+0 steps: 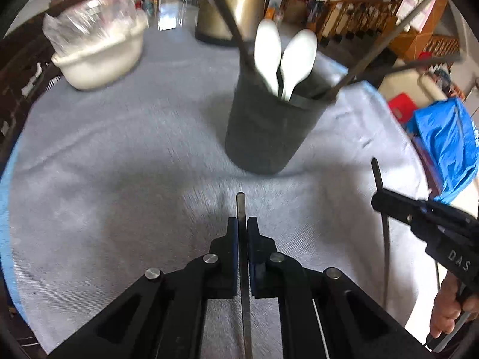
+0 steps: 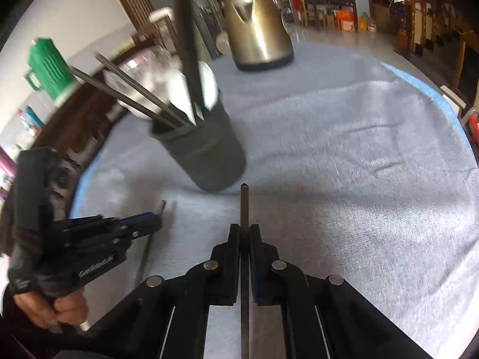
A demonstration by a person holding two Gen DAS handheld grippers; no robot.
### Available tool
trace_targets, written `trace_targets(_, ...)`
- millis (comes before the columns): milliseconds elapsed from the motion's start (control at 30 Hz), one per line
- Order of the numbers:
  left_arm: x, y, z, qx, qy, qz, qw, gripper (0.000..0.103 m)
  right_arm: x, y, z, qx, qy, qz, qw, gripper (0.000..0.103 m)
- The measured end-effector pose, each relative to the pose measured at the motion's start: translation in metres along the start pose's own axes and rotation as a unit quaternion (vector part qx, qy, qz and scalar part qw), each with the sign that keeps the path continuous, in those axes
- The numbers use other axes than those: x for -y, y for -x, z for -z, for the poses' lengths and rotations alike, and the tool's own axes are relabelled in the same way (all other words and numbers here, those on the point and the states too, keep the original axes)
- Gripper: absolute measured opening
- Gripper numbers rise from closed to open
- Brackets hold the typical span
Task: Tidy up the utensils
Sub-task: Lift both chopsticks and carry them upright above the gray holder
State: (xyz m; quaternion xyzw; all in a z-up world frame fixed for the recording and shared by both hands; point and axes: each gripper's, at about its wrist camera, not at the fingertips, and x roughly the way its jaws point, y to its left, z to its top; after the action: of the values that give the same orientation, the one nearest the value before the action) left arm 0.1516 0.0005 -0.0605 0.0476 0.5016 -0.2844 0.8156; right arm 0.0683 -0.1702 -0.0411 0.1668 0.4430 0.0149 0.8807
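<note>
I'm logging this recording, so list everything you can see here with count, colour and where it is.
Utensil holder: one, dark grey, mid-table.
Spoons: two, white, in the holder.
Chopsticks in holder: several, dark, leaning out.
Kettle: one, gold, far side of table.
Basin: one, white, plastic-covered, far left.
Tablecloth: one, light grey.
Jug: one, green, off-table.
Left gripper: shut on a chopstick.
Right gripper: shut on a chopstick.

White letters "DAS" stood on the black body of the right gripper (image 1: 377,200), a slanted white logo on the left gripper (image 2: 158,218) was too blurred to read
</note>
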Motion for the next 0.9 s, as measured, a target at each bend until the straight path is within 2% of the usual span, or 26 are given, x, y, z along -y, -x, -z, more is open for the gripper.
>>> trace_targets(267, 0.004, 0.088, -0.004, 0.107, -0.011, 0.004, 0.9941, 0.005, -0.033, 0.069, -0.006, 0.105, 0.021, -0.044, 0.993, 0.006)
trace_targets(533, 0.010, 0.153, -0.013, 0.206, -0.007, 0.011, 0.9784, 0.005, -0.060, 0.114, -0.011, 0.190, 0.029, -0.055, 0.980, 0.006)
trace_targets(900, 0.020, 0.192, -0.030, 0.260, -0.001, 0.023, 0.9654, 0.005, -0.078, 0.153, -0.039, 0.256, 0.036, -0.057, 0.964, 0.006)
